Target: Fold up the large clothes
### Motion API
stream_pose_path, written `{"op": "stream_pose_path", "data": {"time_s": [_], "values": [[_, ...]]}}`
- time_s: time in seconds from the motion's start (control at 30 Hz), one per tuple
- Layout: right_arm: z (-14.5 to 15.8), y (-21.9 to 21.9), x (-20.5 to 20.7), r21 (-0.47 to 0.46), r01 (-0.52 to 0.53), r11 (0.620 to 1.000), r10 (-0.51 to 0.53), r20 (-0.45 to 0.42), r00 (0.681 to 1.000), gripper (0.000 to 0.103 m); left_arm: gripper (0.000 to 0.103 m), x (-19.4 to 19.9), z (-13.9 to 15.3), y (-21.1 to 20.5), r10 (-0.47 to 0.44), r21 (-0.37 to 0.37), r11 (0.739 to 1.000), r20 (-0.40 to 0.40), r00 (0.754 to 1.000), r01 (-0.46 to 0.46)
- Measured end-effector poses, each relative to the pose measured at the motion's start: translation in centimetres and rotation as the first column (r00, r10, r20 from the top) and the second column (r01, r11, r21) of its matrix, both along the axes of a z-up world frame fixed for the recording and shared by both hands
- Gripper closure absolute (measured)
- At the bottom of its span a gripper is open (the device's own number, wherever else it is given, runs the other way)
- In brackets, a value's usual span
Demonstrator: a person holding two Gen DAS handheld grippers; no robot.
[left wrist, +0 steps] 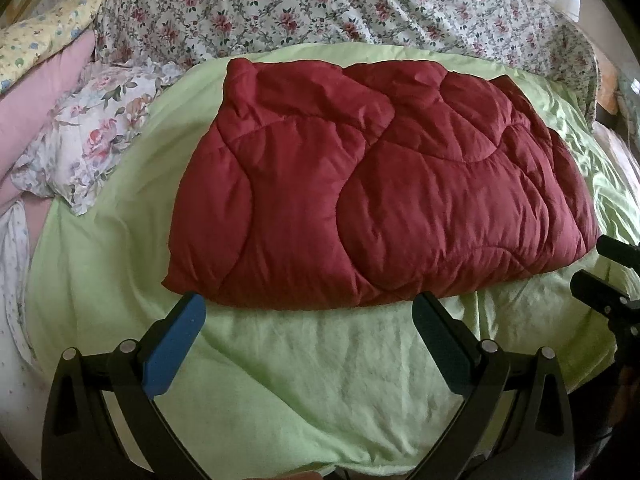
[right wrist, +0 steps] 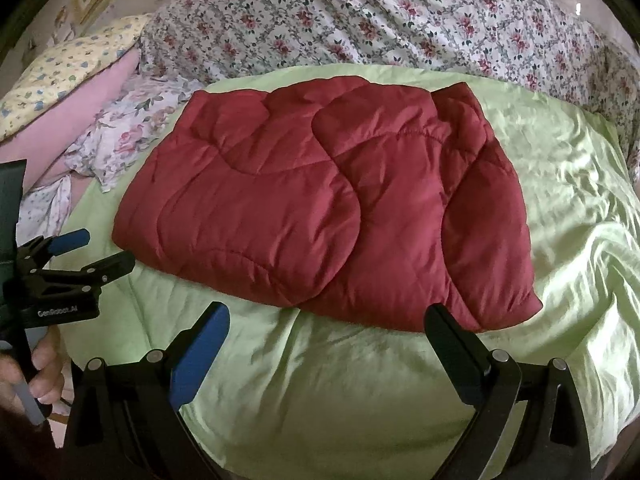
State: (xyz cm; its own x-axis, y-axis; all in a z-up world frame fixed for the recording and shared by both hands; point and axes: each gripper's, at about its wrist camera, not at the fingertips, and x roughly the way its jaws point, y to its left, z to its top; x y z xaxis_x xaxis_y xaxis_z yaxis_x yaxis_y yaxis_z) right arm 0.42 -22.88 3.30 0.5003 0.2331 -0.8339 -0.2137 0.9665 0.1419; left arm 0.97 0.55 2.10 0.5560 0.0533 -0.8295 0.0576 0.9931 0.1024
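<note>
**Both grippers free, quilted jacket folded on the green sheet**

Nearest to us, our left gripper (left wrist: 308,320) stands spread wide with nothing between its fingers, its blue pad and black pad poised over bare sheet just short of the garment's near edge. Our right gripper (right wrist: 326,332) is likewise released and empty, its black finger close to the garment's near right corner but, as far as we can tell, not pressing on it. At the left edge of the right wrist view we see a hand (right wrist: 24,376) holding the other tool's handle.

Just beyond the fingertips lies the dark red quilted jacket (left wrist: 372,188), already folded into a thick, roughly rectangular bundle in the middle of the light green sheet (left wrist: 304,380). One layer overlaps another along a curved seam, and the right side looks bulkier.

Farther back, a floral pillow (left wrist: 92,140) sits to the left, and a floral bedspread (left wrist: 320,4) rises behind.

We judge the fold close to finished. The risks: the puffy padding may spring the top layer open if left unpressed; a grab at the near edge could pinch the loose sheet together with the fabric and drag both; and lifting only one layer of the slippery shell could let the bundle slide apart.
</note>
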Motion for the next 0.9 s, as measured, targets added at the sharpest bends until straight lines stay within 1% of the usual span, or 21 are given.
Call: {"op": "stream_pose_path", "data": {"time_s": [0.43,0.9], "values": [[0.6,0.48,0.36,-0.023,-0.001,1.0,0.002,0.035,0.999,0.004,0.0,0.42,0.16,0.28,-0.001,-0.002,1.0,0.011,1.0,0.001],[0.76,0.42,0.68,-0.017,-0.001,1.0,0.002,0.04,0.999,0.004,0.0,0.62,0.39,0.23,0.005,-0.002,1.0,0.013,1.0,-0.005]]}}
